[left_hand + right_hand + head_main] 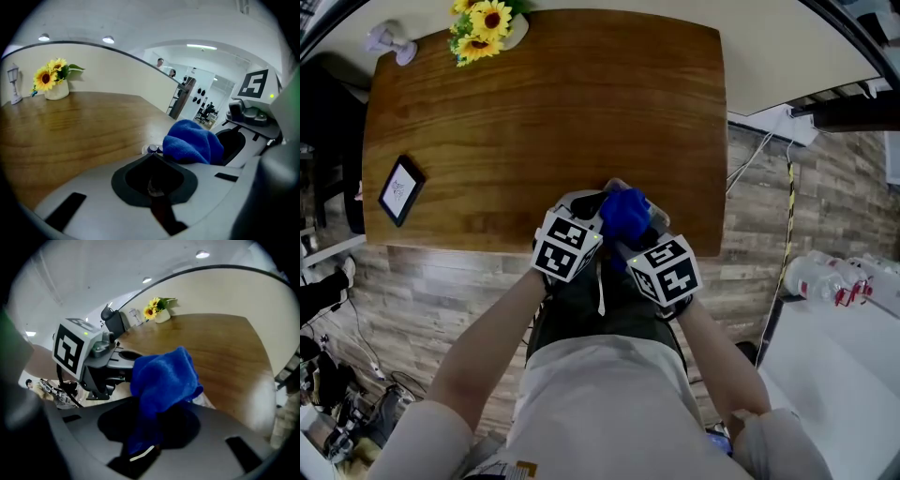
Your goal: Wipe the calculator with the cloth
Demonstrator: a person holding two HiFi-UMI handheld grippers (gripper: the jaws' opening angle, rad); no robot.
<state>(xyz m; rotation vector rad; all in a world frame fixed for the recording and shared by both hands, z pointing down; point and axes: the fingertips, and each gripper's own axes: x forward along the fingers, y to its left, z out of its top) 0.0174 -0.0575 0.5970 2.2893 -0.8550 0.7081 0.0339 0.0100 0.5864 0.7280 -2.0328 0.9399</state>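
Note:
A blue cloth (625,214) is bunched between my two grippers at the wooden table's (544,112) front edge. My right gripper (636,230) is shut on the cloth (164,376), which spills up and over its jaws. Only a sliver of the calculator (152,149) shows, a pale edge with purple keys sticking out from under the cloth (193,143) just beyond my left gripper (152,161). That gripper (584,208) looks shut on the calculator's near end. The cloth rests on top of the calculator (207,401). Most of the calculator is hidden.
A pot of sunflowers (487,23) and a small white lamp figure (389,39) stand at the table's far left corner. A black-framed tablet (400,189) lies near the left edge. A white table (834,375) with bottles (834,277) is at the right.

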